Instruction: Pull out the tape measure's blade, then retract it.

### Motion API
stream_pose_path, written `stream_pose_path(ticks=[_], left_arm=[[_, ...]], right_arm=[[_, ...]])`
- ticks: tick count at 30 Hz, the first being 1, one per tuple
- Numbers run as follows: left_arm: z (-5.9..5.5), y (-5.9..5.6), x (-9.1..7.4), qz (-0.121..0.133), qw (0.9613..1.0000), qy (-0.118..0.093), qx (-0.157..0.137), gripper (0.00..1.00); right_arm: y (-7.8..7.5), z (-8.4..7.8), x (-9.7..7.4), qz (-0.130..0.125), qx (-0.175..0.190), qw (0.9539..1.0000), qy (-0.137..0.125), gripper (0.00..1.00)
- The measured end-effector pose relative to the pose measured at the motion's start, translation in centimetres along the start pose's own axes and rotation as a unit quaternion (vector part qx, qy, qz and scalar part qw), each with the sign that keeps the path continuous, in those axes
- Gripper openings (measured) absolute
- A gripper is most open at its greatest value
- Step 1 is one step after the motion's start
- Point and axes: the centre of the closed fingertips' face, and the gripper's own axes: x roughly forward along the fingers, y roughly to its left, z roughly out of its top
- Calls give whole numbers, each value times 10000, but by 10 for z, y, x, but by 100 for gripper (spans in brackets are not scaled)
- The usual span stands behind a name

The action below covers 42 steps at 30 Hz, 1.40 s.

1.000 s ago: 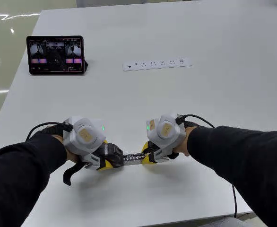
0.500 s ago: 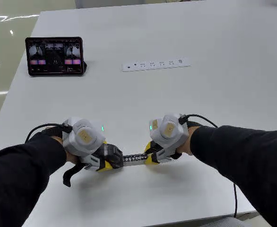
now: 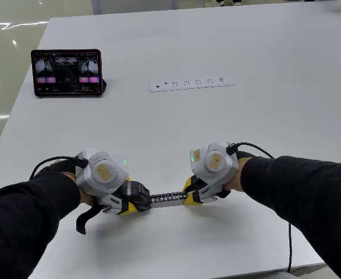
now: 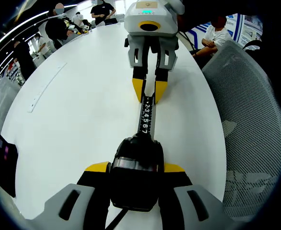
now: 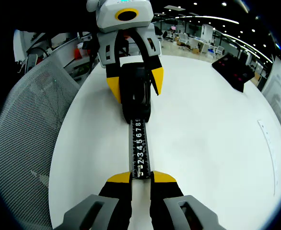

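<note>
As seen from the head view, one tape measure (image 3: 137, 195) lies near the front edge of the table (image 3: 263, 116), held between two grippers. Its black case (image 4: 137, 187) sits in the left gripper (image 4: 135, 168), whose jaws are closed against the case's sides. One blade (image 5: 139, 148) extends from the case toward the person's right, with its long axis roughly parallel to the near table edge. The right gripper (image 5: 141, 178) has its jaws pinched together on the blade's end. Numerals 2 through 9 read along the blade. One tablet (image 3: 67, 71) and one power strip (image 3: 191, 83) lie well apart toward the far side, their markings too small to read.
</note>
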Motion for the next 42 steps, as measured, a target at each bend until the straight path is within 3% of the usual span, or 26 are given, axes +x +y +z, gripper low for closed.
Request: stream_pose_path(ticks=[42], left_arm=[[0,0,0,17,10000,14,9,34]], right_arm=[[-4,-26,-16,-63,104,9999,83,10]])
